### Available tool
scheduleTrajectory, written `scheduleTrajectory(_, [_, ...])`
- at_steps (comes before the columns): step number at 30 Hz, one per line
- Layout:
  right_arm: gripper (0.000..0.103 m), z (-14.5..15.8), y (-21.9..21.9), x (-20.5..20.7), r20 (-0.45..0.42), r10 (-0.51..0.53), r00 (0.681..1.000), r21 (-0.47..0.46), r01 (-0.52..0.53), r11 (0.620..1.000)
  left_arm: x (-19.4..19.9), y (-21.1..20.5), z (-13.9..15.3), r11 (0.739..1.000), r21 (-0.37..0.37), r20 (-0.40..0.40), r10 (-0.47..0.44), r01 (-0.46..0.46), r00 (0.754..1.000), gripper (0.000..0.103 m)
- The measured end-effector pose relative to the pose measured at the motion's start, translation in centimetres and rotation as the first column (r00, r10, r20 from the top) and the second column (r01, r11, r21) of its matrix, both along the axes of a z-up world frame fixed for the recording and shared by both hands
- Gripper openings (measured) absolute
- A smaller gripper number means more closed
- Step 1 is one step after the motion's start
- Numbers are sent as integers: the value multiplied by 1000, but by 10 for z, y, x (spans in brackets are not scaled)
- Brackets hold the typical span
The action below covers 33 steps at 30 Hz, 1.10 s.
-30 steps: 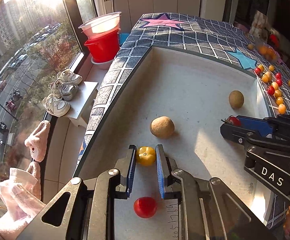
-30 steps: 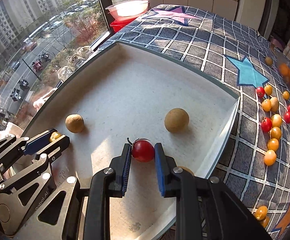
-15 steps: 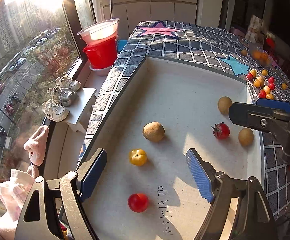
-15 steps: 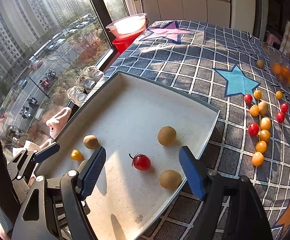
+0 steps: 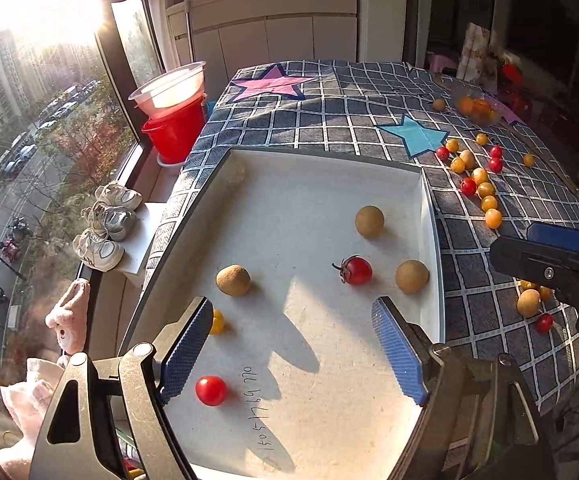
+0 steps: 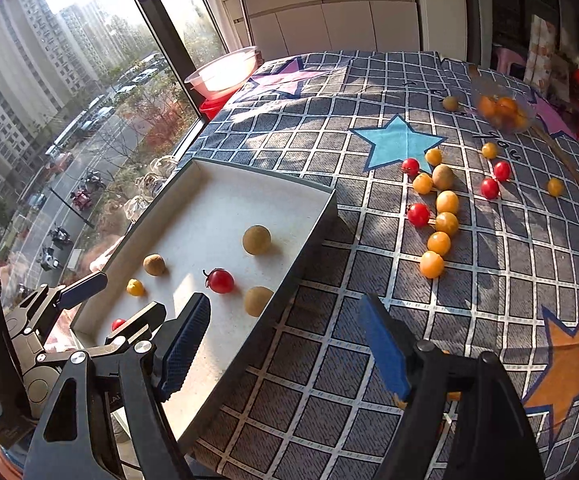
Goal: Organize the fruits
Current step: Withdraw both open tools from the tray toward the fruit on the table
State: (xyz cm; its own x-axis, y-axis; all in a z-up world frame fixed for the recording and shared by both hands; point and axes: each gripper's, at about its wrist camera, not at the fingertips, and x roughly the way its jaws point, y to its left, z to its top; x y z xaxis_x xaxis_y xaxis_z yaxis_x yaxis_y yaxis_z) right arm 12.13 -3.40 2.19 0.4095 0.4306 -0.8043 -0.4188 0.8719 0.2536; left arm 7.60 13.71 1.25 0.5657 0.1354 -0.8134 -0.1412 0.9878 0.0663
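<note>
The checked surface [image 6: 489, 320] carries a white tray [image 5: 429, 216] beside the window [image 6: 69, 100]; both claws, left [image 5: 293, 344] and right [image 6: 285, 344], are released.

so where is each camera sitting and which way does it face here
Left wrist: on the left gripper, looking down along its open fingers into the white tray; the right gripper's tip shows at right.
Right wrist: on the right gripper, open over the tray's edge and checked cloth; the left gripper shows at lower left.
Shared: the tray and its stemmed red tomato.
</note>
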Motion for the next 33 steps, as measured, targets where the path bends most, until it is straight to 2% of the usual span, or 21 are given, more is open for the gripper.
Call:
scheduleTrajectory(7, [80, -8, -72, 1, -6, -128, 992, -17, 128, 992, 10, -42, 9, 998, -6, 0, -69, 69, 998, 83])
scheduleTrajectory(16, [80, -18, -148, 14, -17, -276, 961, -29, 276, 961, 36, -106, 15, 986, -26, -6, -162, 162, 987, 83])
scheduleTrajectory(24, [80, -20, -163, 45, -15, -285, 958, -28, 285, 958, 72, -150, 1, 983, -23, -31, -181, 181, 983, 83])
scheduleTrajectory(33, [79, -36, -158, 96, -21, -264, 964, -56, 263, 963, 110, -168, -27, 986, -29, -88, -168, 166, 982, 83])
